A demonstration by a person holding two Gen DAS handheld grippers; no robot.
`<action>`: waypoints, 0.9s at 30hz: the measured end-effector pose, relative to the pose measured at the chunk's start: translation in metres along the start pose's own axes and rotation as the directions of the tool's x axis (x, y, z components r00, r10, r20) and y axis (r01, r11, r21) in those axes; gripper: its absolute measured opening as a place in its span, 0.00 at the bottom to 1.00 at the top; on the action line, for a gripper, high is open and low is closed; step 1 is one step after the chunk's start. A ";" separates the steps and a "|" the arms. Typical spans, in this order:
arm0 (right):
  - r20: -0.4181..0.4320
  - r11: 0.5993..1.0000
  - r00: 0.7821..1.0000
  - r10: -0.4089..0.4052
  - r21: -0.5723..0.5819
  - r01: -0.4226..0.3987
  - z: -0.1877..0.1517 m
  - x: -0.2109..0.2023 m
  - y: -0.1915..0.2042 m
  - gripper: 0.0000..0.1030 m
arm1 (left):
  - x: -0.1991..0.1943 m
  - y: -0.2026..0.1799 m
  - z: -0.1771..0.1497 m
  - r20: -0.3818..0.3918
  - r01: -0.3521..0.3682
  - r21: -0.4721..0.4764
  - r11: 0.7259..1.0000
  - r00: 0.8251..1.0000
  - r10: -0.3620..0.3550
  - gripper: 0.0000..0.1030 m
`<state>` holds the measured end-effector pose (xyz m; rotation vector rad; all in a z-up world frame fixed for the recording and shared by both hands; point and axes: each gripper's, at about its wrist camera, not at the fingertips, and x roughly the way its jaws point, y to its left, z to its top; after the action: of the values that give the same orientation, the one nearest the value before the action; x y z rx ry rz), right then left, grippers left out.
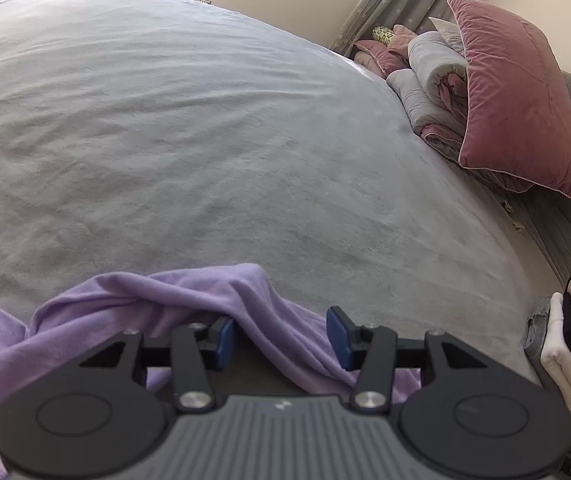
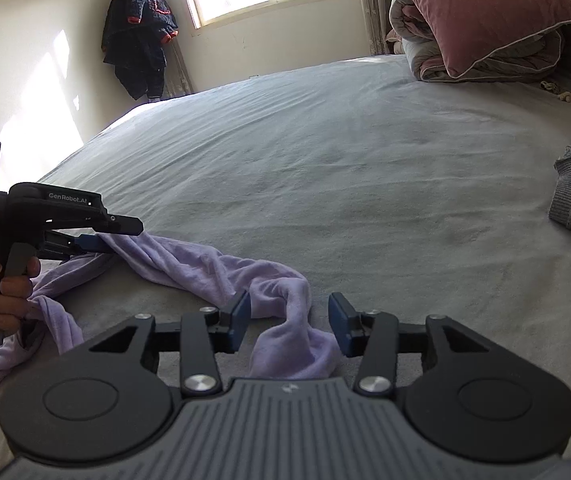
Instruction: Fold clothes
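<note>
The left gripper (image 1: 280, 338) sits low with its jaws spread apart, blue pads (image 1: 227, 340) facing each other across a wide gap. The right gripper (image 2: 289, 324) is likewise low and level, jaws spread wide. In the right wrist view, a hand (image 2: 3, 286) wraps the left gripper's handle, fingers curled around the grip and trigger.

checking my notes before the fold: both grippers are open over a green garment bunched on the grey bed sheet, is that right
Not quite: the garment is lilac purple, not green, as the right wrist view shows. The rest stands: the left gripper and right gripper are both open with the cloth between their fingers, and it lies bunched on the grey bed sheet.
</note>
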<state>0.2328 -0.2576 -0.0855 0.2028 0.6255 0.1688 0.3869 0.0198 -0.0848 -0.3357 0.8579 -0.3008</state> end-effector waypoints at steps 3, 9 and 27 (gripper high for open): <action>-0.002 0.999 1.000 0.015 -0.029 -0.015 -0.003 -0.011 0.008 0.47 | -0.012 -0.007 -0.008 0.001 0.006 0.018 1.000 1.000 -0.006 0.57; -0.021 0.996 0.998 0.058 -0.069 -0.060 -0.019 -0.032 0.028 0.47 | -0.036 -0.015 -0.028 -0.009 0.029 0.030 0.999 1.000 -0.028 0.62; -0.113 0.981 0.985 0.133 -0.123 -0.147 -0.074 -0.067 0.076 0.54 | -0.118 0.003 -0.104 0.032 0.064 -0.062 0.996 0.998 -0.062 0.75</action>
<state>0.1280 -0.1882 -0.0882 0.1116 0.7016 0.3574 0.2334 0.0512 -0.0683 -0.4253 0.8289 -0.3273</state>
